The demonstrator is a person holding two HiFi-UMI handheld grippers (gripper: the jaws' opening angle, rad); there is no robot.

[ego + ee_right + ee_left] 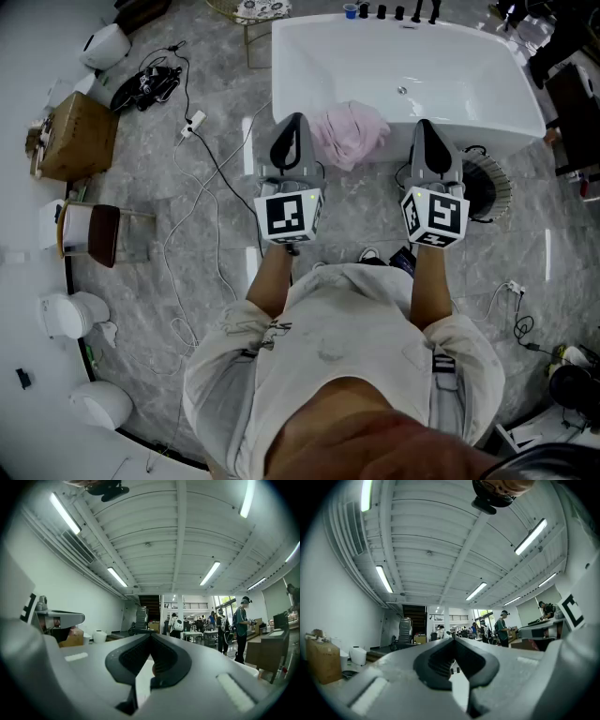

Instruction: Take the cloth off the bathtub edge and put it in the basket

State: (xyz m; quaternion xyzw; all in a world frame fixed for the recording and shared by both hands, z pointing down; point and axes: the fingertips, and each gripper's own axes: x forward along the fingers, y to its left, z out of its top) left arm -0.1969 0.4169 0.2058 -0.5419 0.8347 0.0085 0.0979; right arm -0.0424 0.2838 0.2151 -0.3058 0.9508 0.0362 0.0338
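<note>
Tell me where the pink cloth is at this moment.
In the head view, the pink cloth lies over the near edge of the white bathtub, between the left gripper and the right gripper, closer to the left one.

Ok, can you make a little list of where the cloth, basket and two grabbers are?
cloth: pink crumpled cloth, draped over the white bathtub's near edge
basket: black round wire basket, on the grey floor beside the tub
left gripper: shut, empty, left of the cloth
right gripper: shut, empty, right of the cloth
cloth in basket: not yet
</note>
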